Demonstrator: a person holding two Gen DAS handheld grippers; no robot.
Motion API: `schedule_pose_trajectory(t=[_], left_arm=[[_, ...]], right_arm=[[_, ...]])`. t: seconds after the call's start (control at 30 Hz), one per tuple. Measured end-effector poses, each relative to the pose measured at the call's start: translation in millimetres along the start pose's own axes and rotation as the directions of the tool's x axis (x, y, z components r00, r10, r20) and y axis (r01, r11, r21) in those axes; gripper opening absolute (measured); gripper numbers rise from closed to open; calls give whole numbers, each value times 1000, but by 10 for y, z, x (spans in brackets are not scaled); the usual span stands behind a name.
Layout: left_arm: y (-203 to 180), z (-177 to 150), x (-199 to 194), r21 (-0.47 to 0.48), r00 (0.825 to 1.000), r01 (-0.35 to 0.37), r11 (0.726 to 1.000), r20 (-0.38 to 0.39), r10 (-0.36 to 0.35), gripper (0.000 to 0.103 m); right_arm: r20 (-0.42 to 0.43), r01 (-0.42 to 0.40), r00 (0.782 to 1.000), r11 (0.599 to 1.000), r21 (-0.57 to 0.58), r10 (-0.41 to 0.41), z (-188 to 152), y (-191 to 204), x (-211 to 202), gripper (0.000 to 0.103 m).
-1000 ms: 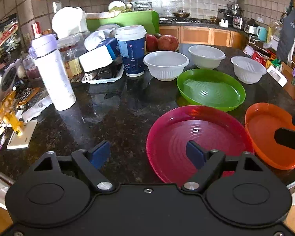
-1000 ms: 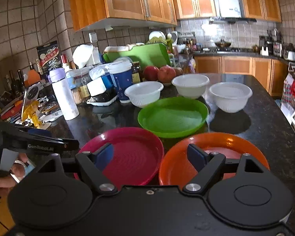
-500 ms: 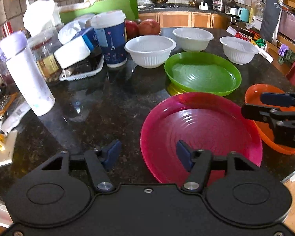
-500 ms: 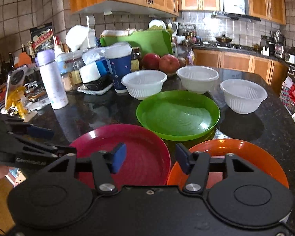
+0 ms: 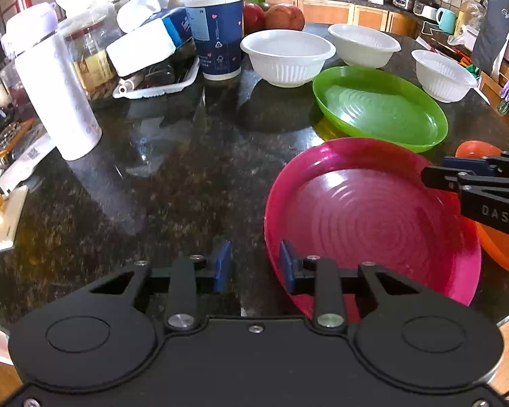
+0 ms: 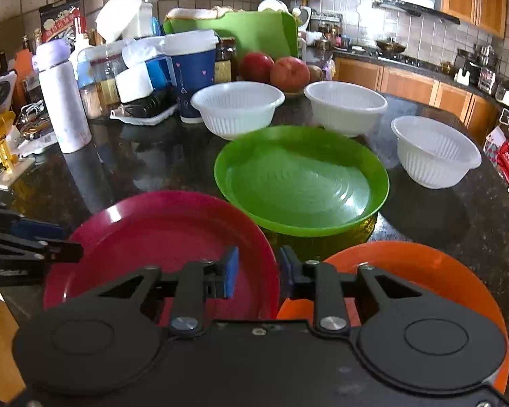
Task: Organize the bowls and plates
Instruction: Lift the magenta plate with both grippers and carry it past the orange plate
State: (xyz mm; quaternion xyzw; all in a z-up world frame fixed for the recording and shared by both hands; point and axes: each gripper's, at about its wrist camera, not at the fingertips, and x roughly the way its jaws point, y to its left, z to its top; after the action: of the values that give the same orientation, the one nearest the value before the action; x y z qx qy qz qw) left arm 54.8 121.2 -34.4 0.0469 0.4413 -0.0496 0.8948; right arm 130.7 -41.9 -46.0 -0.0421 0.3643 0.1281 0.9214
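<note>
The left gripper [image 5: 252,264] is closing around the left rim of the red plate [image 5: 373,217], one blue pad outside the rim and one inside; whether the pads press on the rim I cannot tell. The right gripper [image 6: 258,271] is also closing, its pads astride the plate's right rim, with the orange plate [image 6: 441,271] just beside that rim. Behind the red plate, touching or slightly overlapping its far edge, lies the green plate [image 6: 302,183]. Beyond the green plate stand three white bowls [image 6: 237,110], apart from one another, on the dark stone counter [image 5: 152,186]. Left of the red plate stands a white bottle [image 5: 56,101].
</note>
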Motion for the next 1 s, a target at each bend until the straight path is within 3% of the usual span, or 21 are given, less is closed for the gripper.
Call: schedule_pose_trajectory(t=[0.53, 0.7, 1.0], left_arm=[[-103, -69, -12, -7, 1000, 15, 1000, 3, -15, 40], [-160, -46, -2, 1, 999, 49, 999, 7, -49, 40], [-33, 2, 10, -33, 999, 45, 998, 15, -44, 32]], right_arm=[[-40, -12, 999, 999, -34, 11, -38, 39, 87, 28], [-42, -11, 999, 1000, -19, 10, -28, 30, 90, 27], [-41, -6, 999, 999, 39, 8, -12, 50, 38, 21]])
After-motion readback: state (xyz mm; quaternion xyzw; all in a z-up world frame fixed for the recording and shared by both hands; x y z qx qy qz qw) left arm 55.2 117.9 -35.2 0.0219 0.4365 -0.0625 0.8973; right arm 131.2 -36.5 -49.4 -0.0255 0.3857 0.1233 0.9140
